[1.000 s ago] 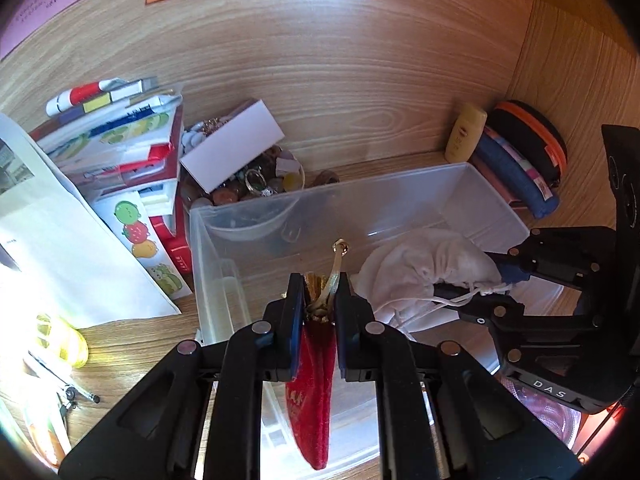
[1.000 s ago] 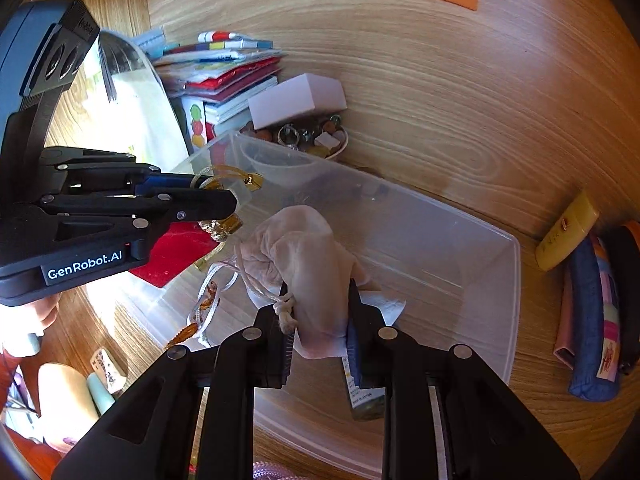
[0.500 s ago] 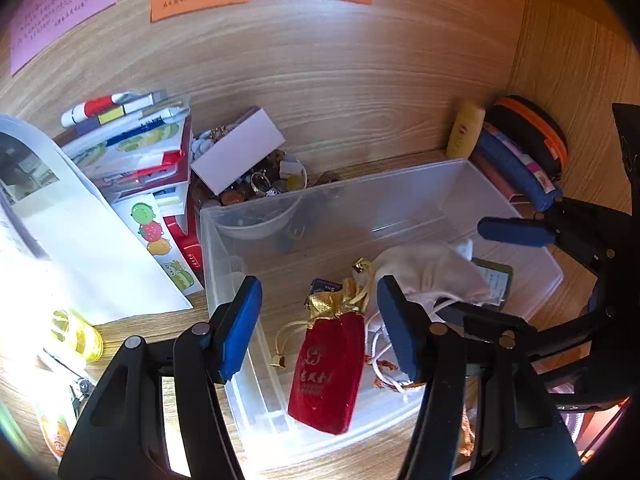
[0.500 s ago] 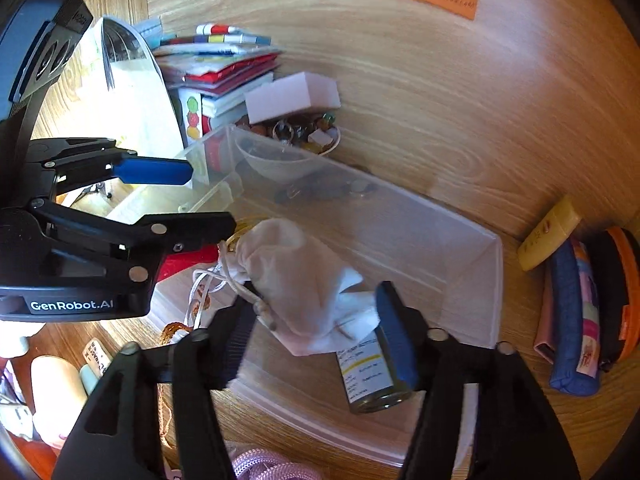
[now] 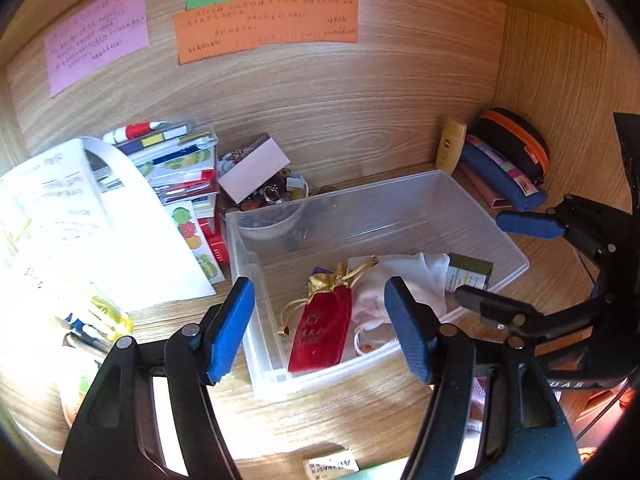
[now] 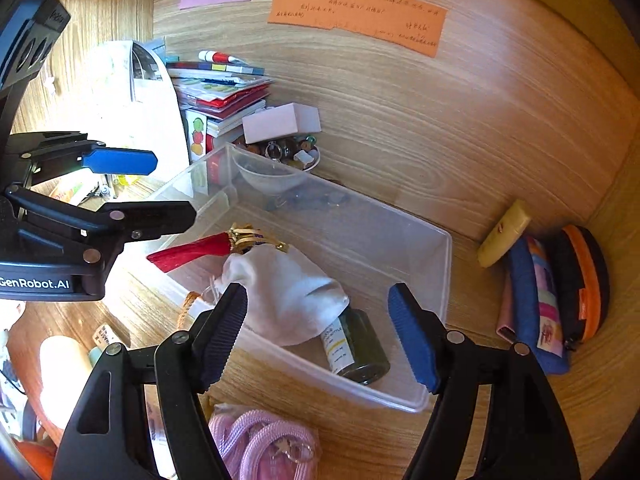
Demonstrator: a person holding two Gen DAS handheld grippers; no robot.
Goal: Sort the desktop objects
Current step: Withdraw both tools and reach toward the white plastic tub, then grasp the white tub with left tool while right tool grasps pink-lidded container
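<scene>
Wood-grain table [image 5: 360, 420] against wood wall with coloured notes. Clear plastic bin [image 5: 500, 240] at centre. Inside bin: red velvet pouch [image 5: 320, 332] with gold drawstring top; beside it, touching, white cloth pouch [image 6: 288, 300], partly over dark green jar [image 6: 360, 352]. Left gripper [image 5: 320, 332] and right gripper [image 6: 316, 332] above bin, fingers opening wide, gripping nothing.

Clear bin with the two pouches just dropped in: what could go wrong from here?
The red pouch and white pouch lie in the clear bin, their drawstrings trailing below both claws. The left claw and right claw, jaws opening with nothing gripped, could snag a cord on retreat. The white pouch also hides most of the dark bottle.
</scene>
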